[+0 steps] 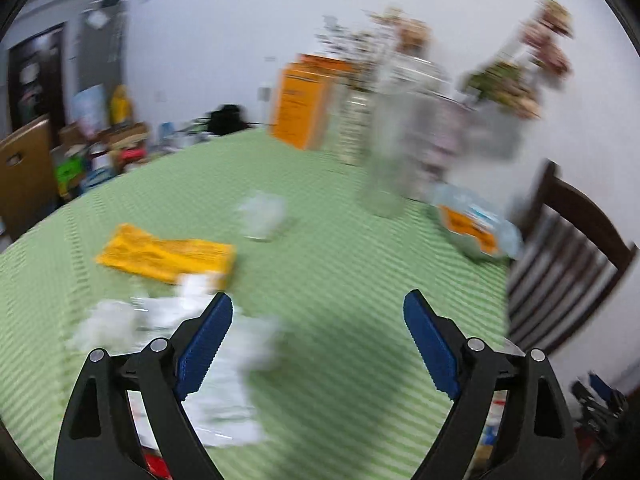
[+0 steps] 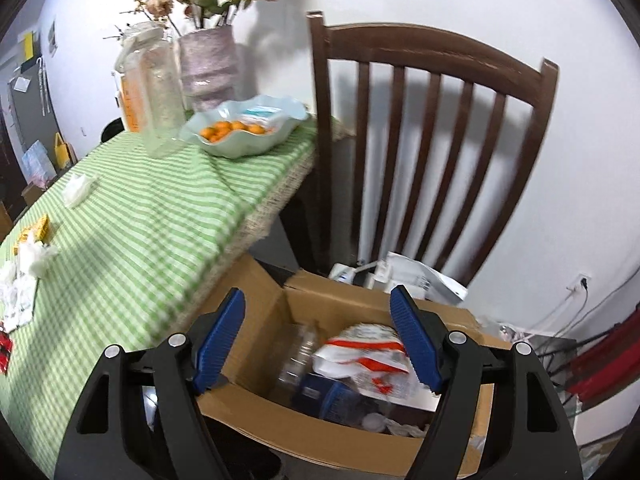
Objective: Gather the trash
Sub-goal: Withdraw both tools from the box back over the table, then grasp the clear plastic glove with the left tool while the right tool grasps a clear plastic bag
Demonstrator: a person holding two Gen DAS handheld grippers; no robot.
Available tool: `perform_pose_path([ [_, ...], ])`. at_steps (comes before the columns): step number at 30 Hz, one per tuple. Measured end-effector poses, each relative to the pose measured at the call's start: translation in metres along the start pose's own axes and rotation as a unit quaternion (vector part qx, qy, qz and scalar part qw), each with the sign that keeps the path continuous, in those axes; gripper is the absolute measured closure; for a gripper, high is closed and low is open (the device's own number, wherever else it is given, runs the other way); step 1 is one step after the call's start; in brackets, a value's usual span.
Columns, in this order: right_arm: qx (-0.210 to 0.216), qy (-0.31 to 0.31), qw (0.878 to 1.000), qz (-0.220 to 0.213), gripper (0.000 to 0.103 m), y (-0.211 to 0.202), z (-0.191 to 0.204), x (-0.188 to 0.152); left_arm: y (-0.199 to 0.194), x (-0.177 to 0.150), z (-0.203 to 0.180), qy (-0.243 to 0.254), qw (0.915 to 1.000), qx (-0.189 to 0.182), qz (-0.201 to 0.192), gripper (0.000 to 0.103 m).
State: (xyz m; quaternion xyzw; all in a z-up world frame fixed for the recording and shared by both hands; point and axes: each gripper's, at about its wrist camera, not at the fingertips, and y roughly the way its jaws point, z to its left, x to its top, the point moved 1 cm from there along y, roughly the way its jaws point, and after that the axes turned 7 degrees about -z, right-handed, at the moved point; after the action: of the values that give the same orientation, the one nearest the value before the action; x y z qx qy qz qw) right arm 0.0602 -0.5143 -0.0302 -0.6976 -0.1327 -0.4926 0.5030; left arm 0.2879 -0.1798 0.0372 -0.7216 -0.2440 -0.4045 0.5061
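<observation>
One cardboard box (image 2: 340, 360) at 6 o'clock, holding one red-and-white wrapper (image 2: 360, 354) and one clear bottle (image 2: 298, 356). One wooden chair (image 2: 432, 140) at 1 o'clock. On the surface (image 2: 152, 216): one bowl (image 2: 244, 128), two glass jars (image 2: 162, 100), one vase (image 2: 208, 64), one yellow packet (image 2: 38, 232).

No lettering can be read in either view. The orange carton (image 1: 300, 104) bears dark print, blurred beyond reading. The red-and-white wrapper (image 2: 360, 354) shows only smeared marks
</observation>
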Motion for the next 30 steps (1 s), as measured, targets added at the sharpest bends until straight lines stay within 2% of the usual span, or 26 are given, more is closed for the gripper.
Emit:
perform_pose_path([
  [4, 0.021, -0.017, 1.0, -0.009, 0.031, -0.001, 0.032, 0.01, 0.008, 0.006, 0.057, -0.021, 0.9992, 0.035, 0.001, 0.011],
  [7, 0.04, -0.045, 0.998, -0.012, 0.031, -0.001, 0.063, 0.017, 0.025, 0.004, 0.106, -0.061, 0.9965, 0.042, 0.04, 0.011],
  [10, 0.059, -0.072, 0.996, -0.013, 0.031, 0.0, 0.091, 0.022, 0.04, -0.004, 0.151, -0.09, 0.992, 0.066, 0.058, 0.011],
  [14, 0.081, -0.105, 0.991, -0.006, 0.031, 0.005, 0.131, 0.023, 0.063, -0.023, 0.188, -0.12, 0.9845, 0.073, 0.106, 0.012],
  [16, 0.097, -0.122, 0.988, -0.006, 0.031, 0.006, 0.154, 0.023, 0.071, -0.029, 0.195, -0.118, 0.9828, 0.079, 0.118, 0.012],
  [18, 0.115, -0.138, 0.984, -0.006, 0.031, 0.008, 0.179, 0.024, 0.074, -0.031, 0.197, -0.107, 0.984, 0.087, 0.113, 0.016],
  [19, 0.124, -0.143, 0.982, -0.006, 0.031, 0.009, 0.189, 0.023, 0.076, -0.033, 0.199, -0.108, 0.9842, 0.085, 0.112, 0.019],
  [21, 0.143, -0.151, 0.978, 0.0, 0.031, 0.015, 0.217, 0.025, 0.086, -0.041, 0.203, -0.113, 0.9812, 0.074, 0.138, 0.033],
  [23, 0.168, -0.162, 0.972, 0.005, 0.031, 0.019, 0.242, 0.027, 0.092, -0.047, 0.204, -0.111, 0.9787, 0.075, 0.156, 0.053],
  [24, 0.177, -0.168, 0.97, 0.007, 0.031, 0.021, 0.253, 0.028, 0.09, -0.048, 0.205, -0.109, 0.9793, 0.078, 0.152, 0.059],
  [26, 0.202, -0.186, 0.961, 0.011, 0.031, 0.024, 0.287, 0.028, 0.086, -0.046, 0.216, -0.143, 0.9753, 0.06, 0.158, 0.079],
  [28, 0.225, -0.204, 0.953, 0.016, 0.031, 0.029, 0.318, 0.027, 0.075, -0.039, 0.229, -0.175, 0.973, 0.044, 0.144, 0.086],
  [30, 0.242, -0.213, 0.946, 0.024, 0.031, 0.036, 0.342, 0.025, 0.057, -0.029, 0.241, -0.193, 0.9739, 0.044, 0.111, 0.088],
])
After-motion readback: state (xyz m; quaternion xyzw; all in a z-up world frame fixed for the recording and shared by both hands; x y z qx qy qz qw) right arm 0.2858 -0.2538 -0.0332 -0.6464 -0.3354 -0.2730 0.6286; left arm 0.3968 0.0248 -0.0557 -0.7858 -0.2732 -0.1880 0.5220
